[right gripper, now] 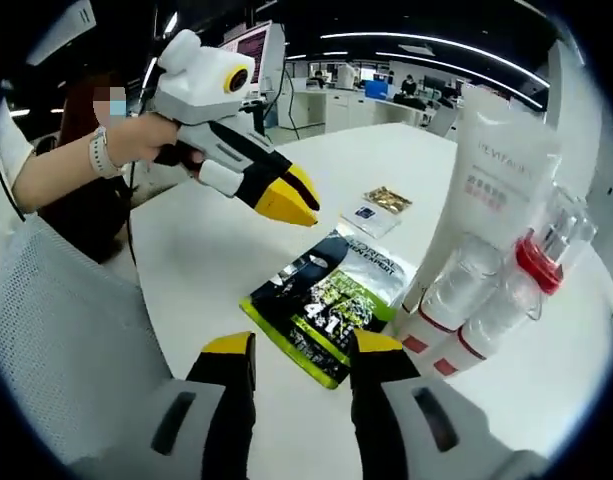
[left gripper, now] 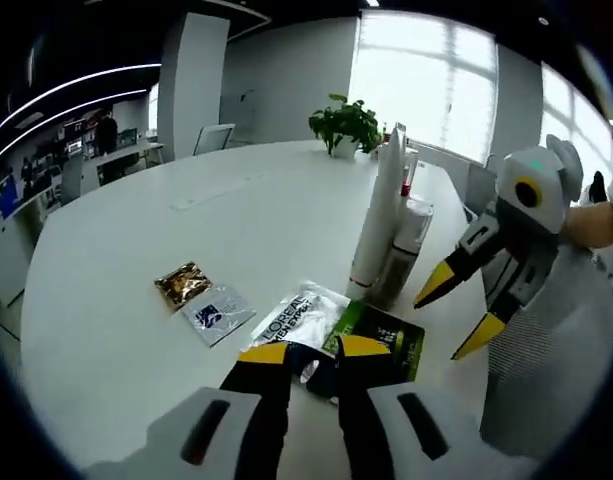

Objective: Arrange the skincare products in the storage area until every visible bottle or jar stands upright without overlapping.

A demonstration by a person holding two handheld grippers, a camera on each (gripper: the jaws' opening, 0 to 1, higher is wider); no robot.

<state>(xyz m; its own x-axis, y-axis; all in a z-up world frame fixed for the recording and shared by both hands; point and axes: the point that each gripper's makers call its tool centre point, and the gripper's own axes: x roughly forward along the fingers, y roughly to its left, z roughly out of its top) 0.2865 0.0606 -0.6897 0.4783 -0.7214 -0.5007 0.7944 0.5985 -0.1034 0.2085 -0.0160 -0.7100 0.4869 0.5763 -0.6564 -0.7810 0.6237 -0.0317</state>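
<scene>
**Both grippers hover over the sachets, nothing held**

On the white table a black-and-green packet lies flat, overlapping a silver sachet printed with a brand name. The left gripper hangs just above the pair, its yellow-tipped jaws a little apart and empty. The right gripper faces the same packet from the other side — jaws spread, gripping nothing — with a mesh chair back beside it.

Just beside the packets stands a cluster of upright products: a tall white tube, smaller bottles at its base and one with a red collar. Two small sachets, a gold one and a blue-and-silver one, lie flat further out. A potted plant sits at the far edge.
</scene>
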